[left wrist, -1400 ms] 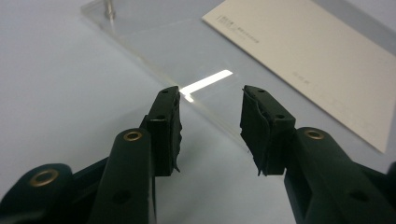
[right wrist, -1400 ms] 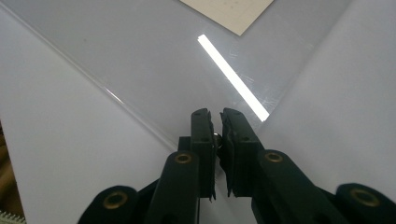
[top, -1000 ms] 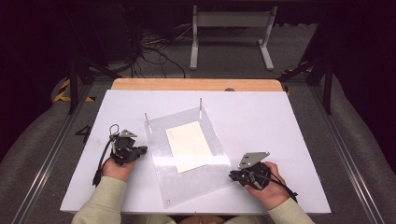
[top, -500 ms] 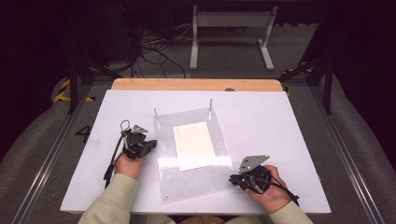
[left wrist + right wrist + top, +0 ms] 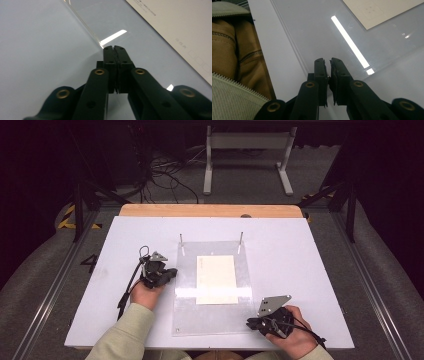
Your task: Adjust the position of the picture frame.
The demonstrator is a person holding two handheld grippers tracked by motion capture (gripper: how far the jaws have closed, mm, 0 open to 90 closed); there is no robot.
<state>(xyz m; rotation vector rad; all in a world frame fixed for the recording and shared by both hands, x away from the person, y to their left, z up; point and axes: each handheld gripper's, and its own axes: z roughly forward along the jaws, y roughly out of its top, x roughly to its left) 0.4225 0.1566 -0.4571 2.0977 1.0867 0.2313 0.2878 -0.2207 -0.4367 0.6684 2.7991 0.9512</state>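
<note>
Apparently both grippers (image 5: 170,271) (image 5: 250,323) pinch the clear sheet (image 5: 212,320) edges.

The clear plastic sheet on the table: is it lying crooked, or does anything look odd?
Nothing stands out. The clear plastic sheet lies flat and square to the white table, its far corners at the two metal pins, with the paper straight in its middle.

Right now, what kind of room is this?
Probably a lab or recording workshop: a white table on metal rails, loose cables on the grey floor, and dark surroundings. A clear sheet lies between two handheld grippers.
</note>
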